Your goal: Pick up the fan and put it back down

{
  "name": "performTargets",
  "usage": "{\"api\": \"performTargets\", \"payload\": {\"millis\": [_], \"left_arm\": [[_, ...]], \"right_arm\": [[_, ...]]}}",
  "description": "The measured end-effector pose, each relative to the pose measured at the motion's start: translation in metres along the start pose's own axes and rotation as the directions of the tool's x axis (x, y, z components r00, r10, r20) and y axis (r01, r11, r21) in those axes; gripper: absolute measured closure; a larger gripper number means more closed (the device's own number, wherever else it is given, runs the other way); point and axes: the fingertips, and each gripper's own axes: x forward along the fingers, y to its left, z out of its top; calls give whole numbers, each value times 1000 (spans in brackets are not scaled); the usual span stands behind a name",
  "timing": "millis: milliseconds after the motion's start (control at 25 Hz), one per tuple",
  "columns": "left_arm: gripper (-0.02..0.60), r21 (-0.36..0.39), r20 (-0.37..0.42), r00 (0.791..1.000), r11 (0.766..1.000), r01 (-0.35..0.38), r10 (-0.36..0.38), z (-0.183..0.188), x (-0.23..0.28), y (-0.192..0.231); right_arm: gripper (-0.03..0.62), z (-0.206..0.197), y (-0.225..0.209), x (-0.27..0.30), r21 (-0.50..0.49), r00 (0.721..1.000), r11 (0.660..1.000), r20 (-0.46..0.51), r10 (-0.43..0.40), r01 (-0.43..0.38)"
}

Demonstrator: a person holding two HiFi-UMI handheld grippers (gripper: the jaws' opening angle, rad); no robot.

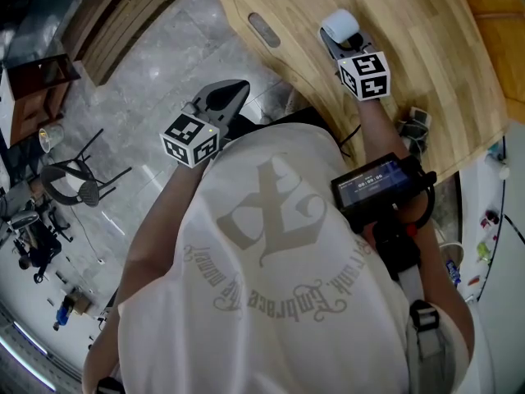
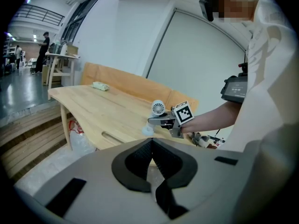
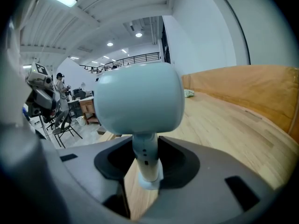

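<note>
A small white fan point(image 1: 339, 25) with a round head and a thin stem stands upright near the edge of the wooden table point(image 1: 410, 48). My right gripper point(image 1: 338, 43) reaches over that edge. In the right gripper view the fan point(image 3: 140, 101) fills the middle and my right gripper point(image 3: 145, 157) has both jaws against its stem, just above the foot. In the left gripper view the fan point(image 2: 158, 108) shows far off in that grip. My left gripper point(image 1: 234, 89) hangs off the table above the floor, its jaw tips point(image 2: 150, 141) together on nothing.
A long slot point(image 1: 264, 29) is cut in the tabletop near the fan. A pale green object point(image 2: 100, 86) lies at the table's far end. Cables and small devices point(image 1: 414, 125) sit at the table edge by my right arm. A black chair point(image 1: 82, 183) stands on the floor.
</note>
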Motion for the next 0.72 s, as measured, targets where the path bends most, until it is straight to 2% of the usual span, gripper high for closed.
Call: {"api": "performTargets", "payload": {"millis": [440,720], "left_arm": [[572,-10,19,1000,1000,-16,16,-4,0,1],[572,-40,57,998,999,-37,39,-12,-29,1]], "right_arm": [[442,7,2,-3,24,999,999,34,20,-21],[444,18,14,-15,158,997,987,82,-2,-11]]}}
